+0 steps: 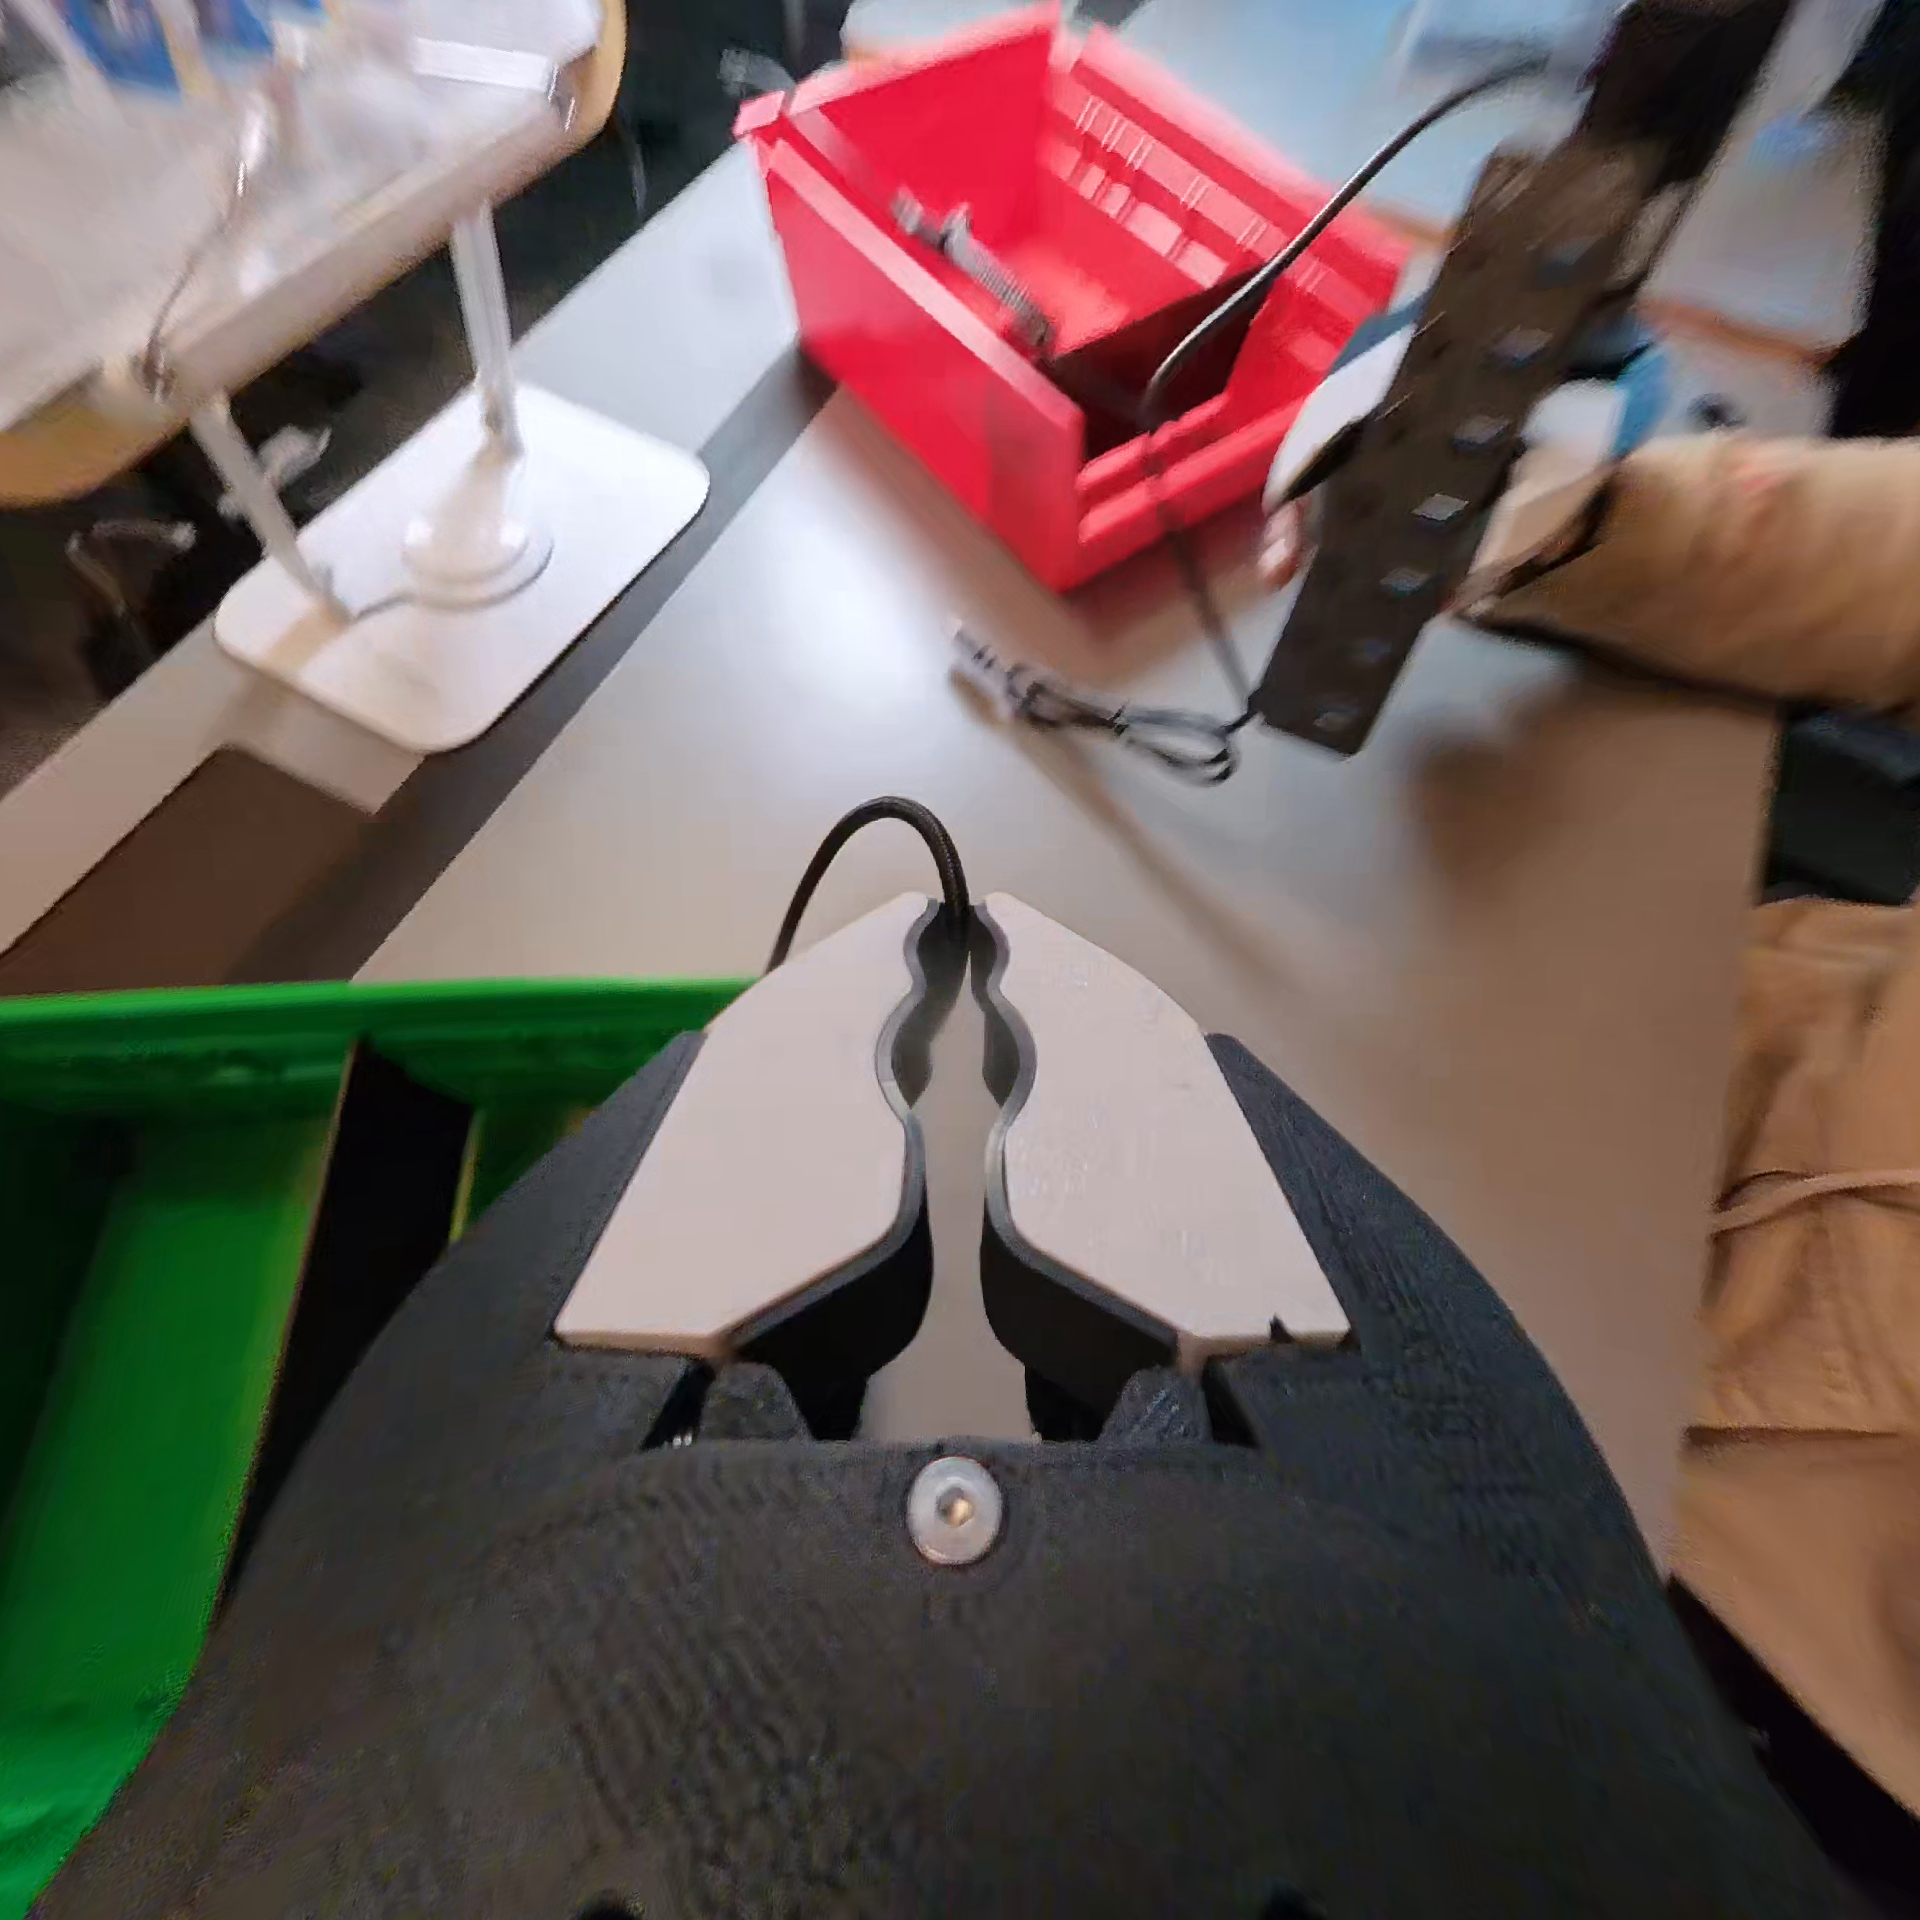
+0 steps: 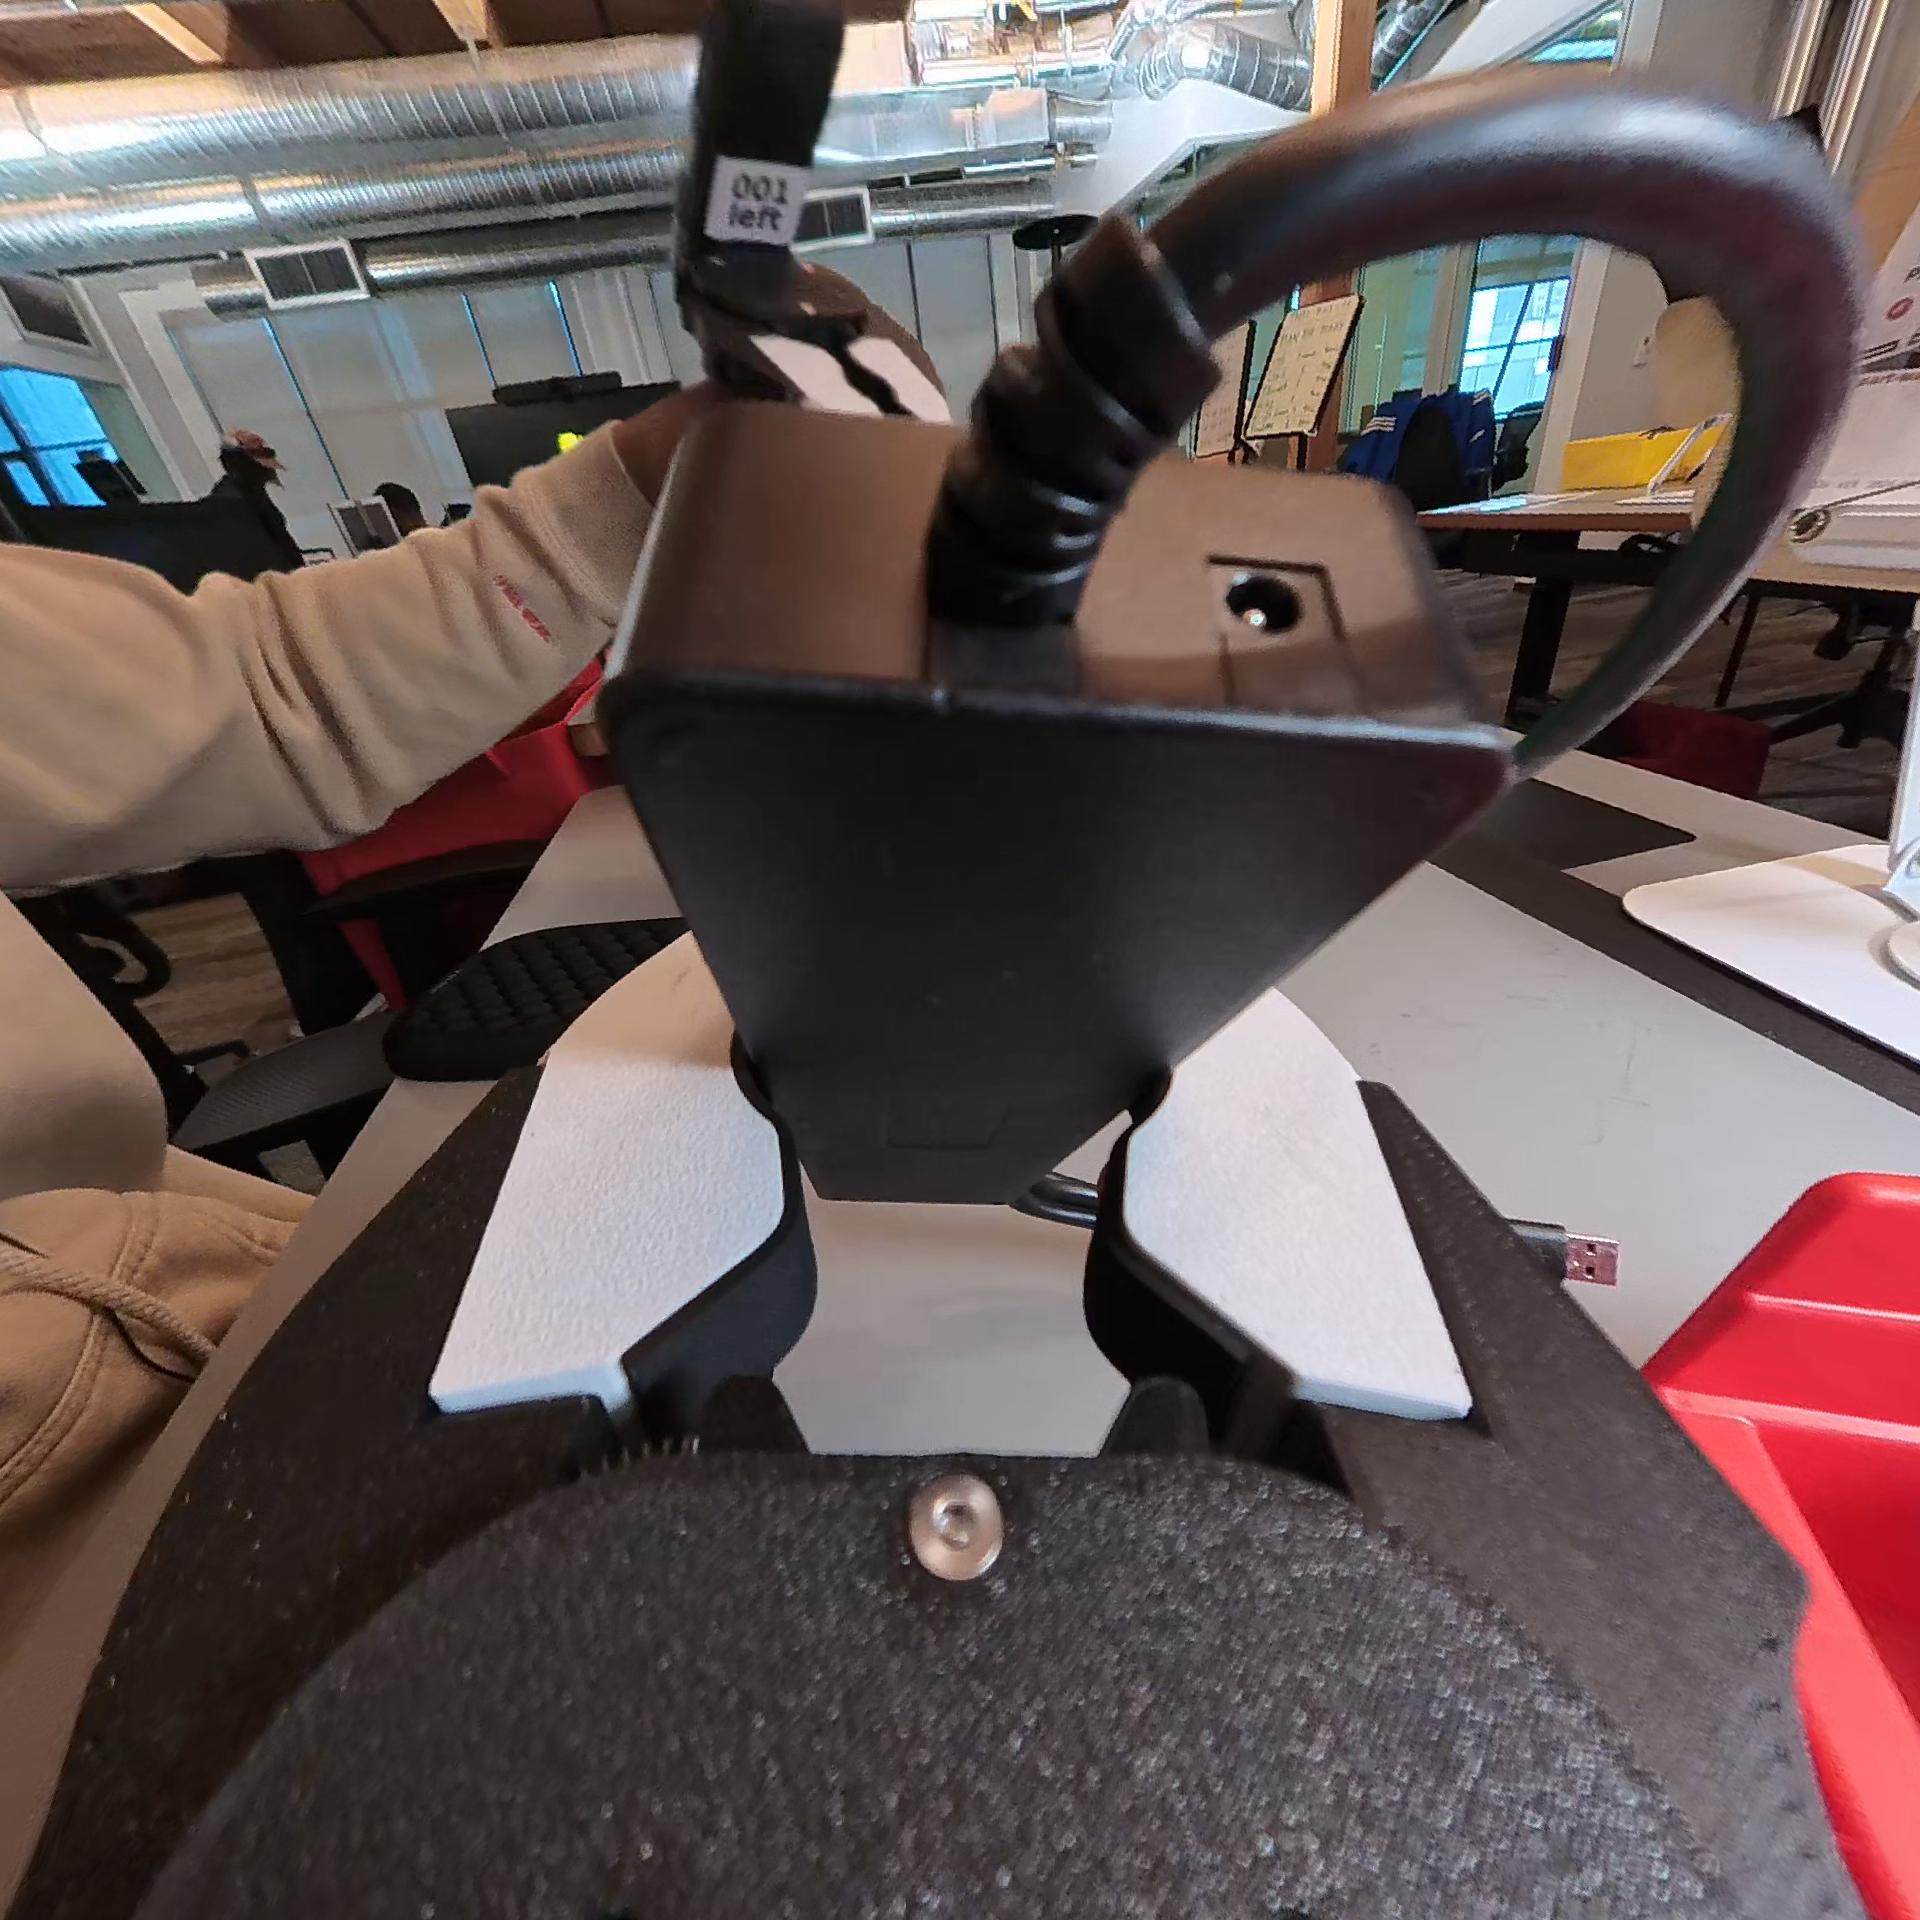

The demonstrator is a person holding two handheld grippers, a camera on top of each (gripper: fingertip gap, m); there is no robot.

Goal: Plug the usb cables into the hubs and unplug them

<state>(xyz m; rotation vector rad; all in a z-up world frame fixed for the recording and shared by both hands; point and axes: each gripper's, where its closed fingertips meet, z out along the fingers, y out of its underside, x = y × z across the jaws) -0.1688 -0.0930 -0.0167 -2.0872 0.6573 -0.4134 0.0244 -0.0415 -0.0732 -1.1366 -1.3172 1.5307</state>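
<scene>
In the left wrist view my left gripper [image 1: 951,935] is shut on a thin black USB cable [image 1: 883,821] that arches out of its tips, above the grey table [image 1: 727,790]. Its plug is hidden between the pads. My right gripper [image 2: 956,1091] is shut on a long black USB hub [image 2: 987,883], held upright off the table, with a thick black cord [image 2: 1558,177] curling from its end. The hub [image 1: 1455,436] also shows in the left wrist view at upper right, tilted, with a row of ports facing me. The left gripper [image 2: 831,374] shows just behind the hub.
A red bin [image 1: 935,343] stands at the far side, its corner in the right wrist view [image 2: 1808,1455]. A green bin [image 1: 187,1247] is at my left. A loose cable [image 1: 1101,717] and a USB plug [image 2: 1590,1259] lie on the table. A white stand base [image 1: 468,540] is at left. A beige sleeve [image 1: 1714,561] is at right.
</scene>
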